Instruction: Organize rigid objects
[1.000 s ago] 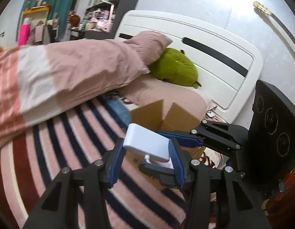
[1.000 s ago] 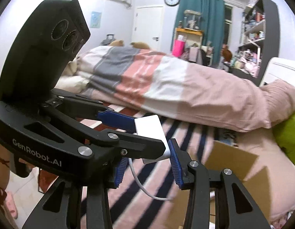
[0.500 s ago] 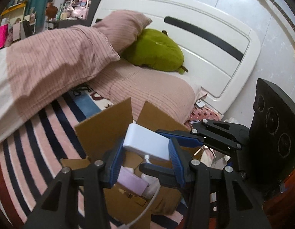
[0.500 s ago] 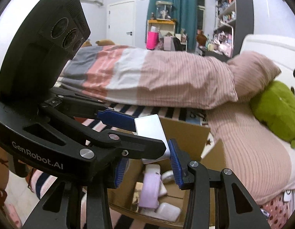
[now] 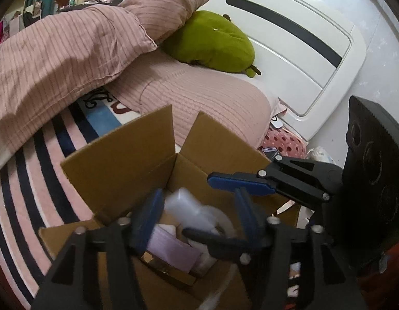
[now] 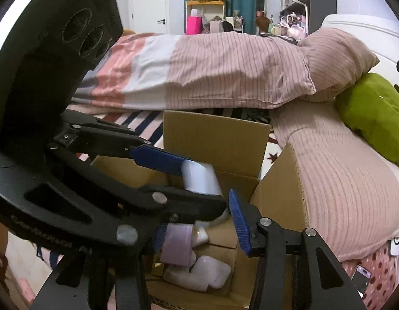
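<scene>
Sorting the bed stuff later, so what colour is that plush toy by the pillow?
The rounded plush toy is lime green, clearest in the left wrist view.

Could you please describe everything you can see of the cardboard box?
The box is plain brown corrugated cardboard, upright and open at the top, with its flaps standing up or splayed outward. It sits on the striped rug, and one flap rests against the pink ribbed cover. Inside lie a lilac case, tilted, and several white plastic pieces near the bottom, with a smaller cardboard piece among them. No print or tape shows.
</scene>
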Available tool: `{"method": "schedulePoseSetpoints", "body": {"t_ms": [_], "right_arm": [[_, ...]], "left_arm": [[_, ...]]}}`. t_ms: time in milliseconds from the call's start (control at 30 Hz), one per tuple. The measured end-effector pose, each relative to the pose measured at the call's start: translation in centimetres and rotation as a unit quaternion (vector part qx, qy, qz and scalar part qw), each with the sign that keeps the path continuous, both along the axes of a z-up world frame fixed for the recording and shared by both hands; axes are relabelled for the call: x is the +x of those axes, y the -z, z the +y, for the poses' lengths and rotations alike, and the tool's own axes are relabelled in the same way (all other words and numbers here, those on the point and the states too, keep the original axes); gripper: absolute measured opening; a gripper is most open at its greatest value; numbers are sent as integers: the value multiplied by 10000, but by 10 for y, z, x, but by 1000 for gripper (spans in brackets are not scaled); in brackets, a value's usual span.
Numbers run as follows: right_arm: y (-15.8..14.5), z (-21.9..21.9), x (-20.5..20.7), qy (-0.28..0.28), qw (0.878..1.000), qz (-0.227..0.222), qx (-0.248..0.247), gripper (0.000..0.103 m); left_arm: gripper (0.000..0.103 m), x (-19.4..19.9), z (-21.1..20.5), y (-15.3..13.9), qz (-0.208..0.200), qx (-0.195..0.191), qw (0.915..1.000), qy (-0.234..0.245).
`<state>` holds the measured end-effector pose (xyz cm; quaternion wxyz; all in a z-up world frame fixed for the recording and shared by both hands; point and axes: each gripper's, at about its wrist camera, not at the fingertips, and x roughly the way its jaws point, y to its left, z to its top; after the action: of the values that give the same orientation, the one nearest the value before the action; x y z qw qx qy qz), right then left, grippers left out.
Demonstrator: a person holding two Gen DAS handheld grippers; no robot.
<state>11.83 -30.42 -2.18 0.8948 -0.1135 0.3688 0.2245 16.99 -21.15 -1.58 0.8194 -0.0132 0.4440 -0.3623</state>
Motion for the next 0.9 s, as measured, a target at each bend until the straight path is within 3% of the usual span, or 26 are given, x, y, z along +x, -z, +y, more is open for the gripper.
{"method": "schedulePoseSetpoints", "body": {"t_ms": [133,333,433,567,667,900], "right_arm": [[1,7,-5,-68,9999,4,-138,56],[-9,14,-16,-129,9998,-140,-89,62],[-19,18,-22,-266,9991,-308,113,74],[-30,30,-35,-623,9959,-535,382,92],[-32,39,-40,-878,9929,-669,438,95],[-27,50,-49,-1171,9880,-828,568,95]], "left_arm": [[72,-6,8,-9,-152,25,9998,-154],[87,-31,42,-27,-631,180,9944,-834],[94,-51,68,-35,-935,364,9838,-1485],[94,-79,107,-36,-1254,658,9616,-2349],[94,-93,137,-32,-1258,789,9444,-2935],[94,-113,182,-18,-1209,913,9223,-3555]]}}
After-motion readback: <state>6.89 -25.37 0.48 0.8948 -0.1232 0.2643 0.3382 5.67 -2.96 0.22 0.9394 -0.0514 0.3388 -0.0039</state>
